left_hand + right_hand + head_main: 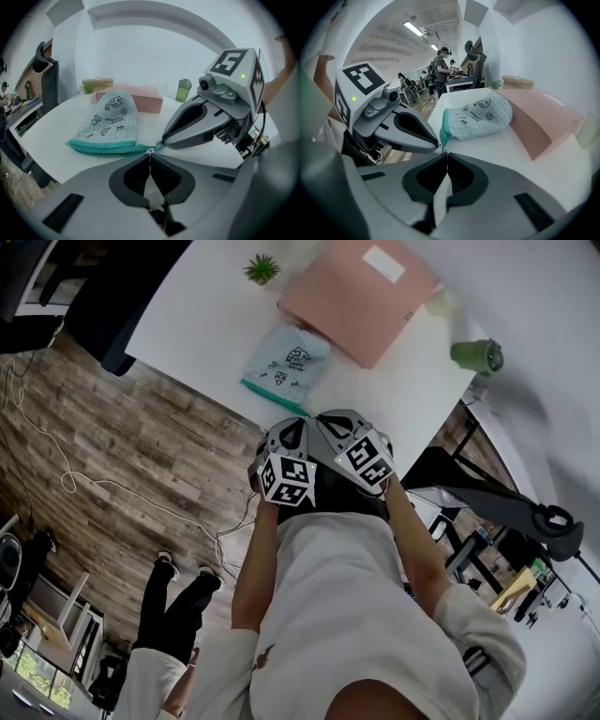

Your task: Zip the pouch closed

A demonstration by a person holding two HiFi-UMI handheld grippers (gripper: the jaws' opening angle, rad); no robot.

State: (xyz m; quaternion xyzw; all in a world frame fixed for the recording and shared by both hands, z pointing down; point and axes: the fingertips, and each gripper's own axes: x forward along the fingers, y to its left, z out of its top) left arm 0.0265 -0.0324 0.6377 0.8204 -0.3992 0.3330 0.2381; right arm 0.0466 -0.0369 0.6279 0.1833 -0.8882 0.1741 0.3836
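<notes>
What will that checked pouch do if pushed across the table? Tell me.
The checked pouch probably flexes rather than slides stiffly: its fabric body lies soft and rounded. It looks light, being thin cloth. Lying flat on the table, it should not roll.

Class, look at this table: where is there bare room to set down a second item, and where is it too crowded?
In the head view, bare table lies left of the pouch, below the plant, and right of it, between pink box, green cup and near edge. Crowded: the pouch's zipper end, where left gripper and right gripper meet.
</notes>
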